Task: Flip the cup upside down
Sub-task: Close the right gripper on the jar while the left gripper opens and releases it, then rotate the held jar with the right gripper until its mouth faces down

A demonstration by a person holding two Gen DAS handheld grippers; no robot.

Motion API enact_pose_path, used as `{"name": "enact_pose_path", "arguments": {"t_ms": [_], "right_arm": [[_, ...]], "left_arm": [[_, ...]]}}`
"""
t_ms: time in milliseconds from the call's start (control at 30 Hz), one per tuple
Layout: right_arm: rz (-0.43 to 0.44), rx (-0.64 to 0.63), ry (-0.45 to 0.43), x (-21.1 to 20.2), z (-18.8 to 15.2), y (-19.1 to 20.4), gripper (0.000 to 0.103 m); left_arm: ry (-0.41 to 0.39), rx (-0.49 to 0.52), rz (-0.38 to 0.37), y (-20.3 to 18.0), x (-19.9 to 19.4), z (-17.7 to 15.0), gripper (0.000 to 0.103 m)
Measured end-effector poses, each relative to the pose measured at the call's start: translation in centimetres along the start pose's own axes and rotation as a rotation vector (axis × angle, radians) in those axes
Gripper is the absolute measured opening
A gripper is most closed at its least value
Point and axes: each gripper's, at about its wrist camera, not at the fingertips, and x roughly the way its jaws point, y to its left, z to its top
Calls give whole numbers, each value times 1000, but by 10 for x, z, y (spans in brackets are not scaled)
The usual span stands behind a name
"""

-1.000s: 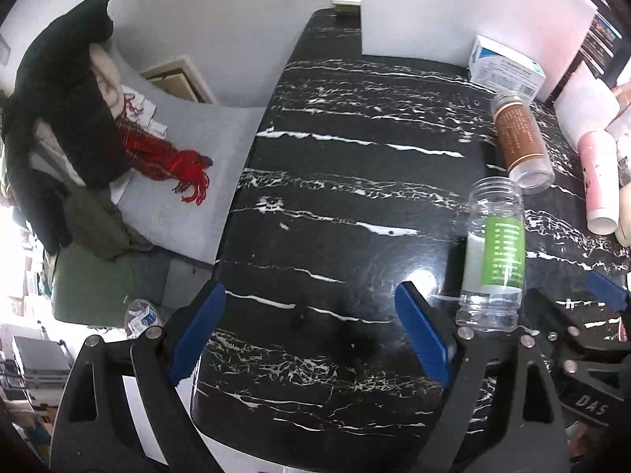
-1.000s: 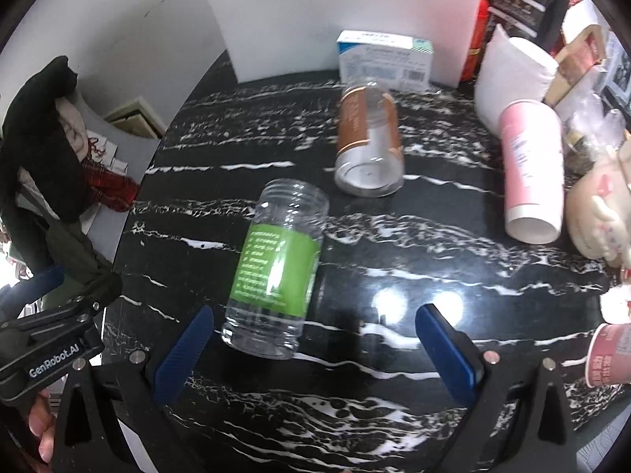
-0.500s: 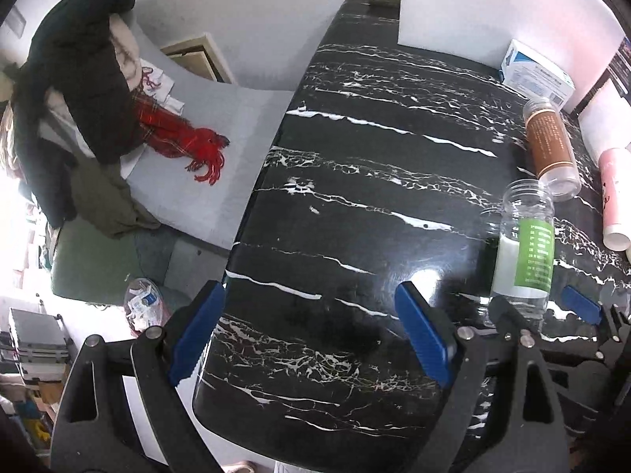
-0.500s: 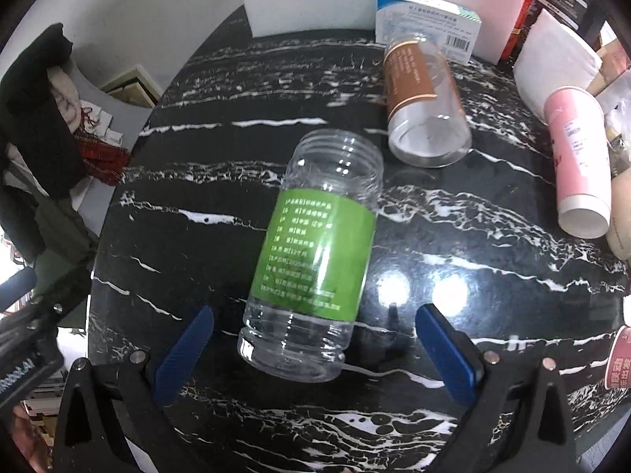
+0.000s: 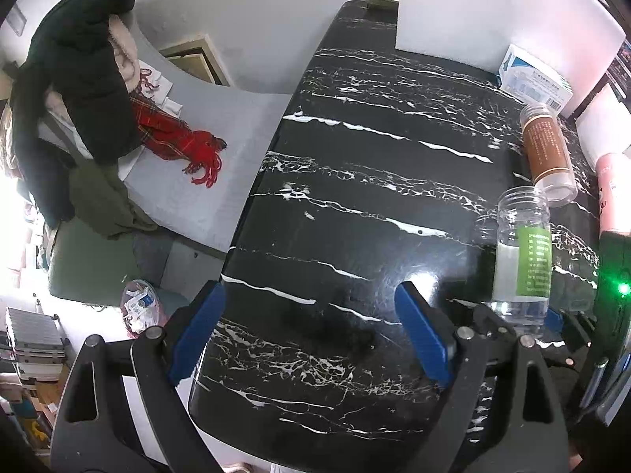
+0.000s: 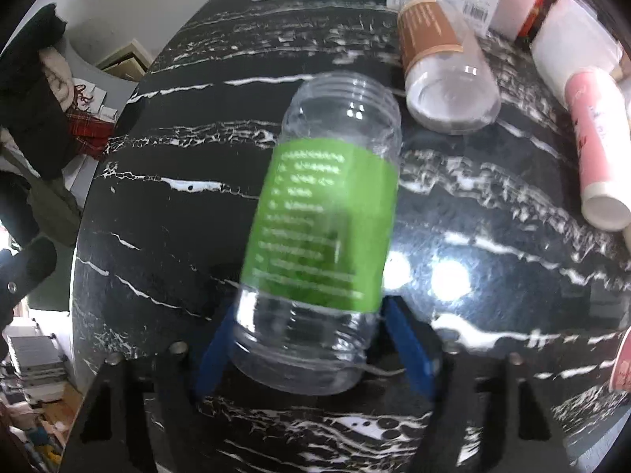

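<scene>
Green-labelled jar [image 6: 319,228] looks motion-blurred; its print is unreadable.

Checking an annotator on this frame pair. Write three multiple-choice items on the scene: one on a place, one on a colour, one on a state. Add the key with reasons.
1. Where is the base of the clear jar?
A. between the right gripper's fingers
B. inside the white box
C. on the grey couch

2. What colour is the label on that jar?
A. brown
B. green
C. pink

3. How does the left gripper stand?
A. shut on the jar
B. shut on the pink cup
C. open, holding nothing

Key: 1 A, the blue pads of the right gripper flank the jar's base. 2 B, a green band wraps its middle; the brown label is on the other jar. 3 C, only bare black marble table shows between its spread fingers.
</scene>
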Motion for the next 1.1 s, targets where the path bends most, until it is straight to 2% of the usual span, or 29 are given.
{"name": "enact_pose_path", "arguments": {"t_ms": [367,1100], "right_arm": [[-12,-59,-10,-11,-2,-5,62],[-135,-185,-206,-86,-17,-30,60]], "left_arm": [[-17,13,-13,-8,-5,3,87],[-53,74,-61,-39,-19,6,87]]}}
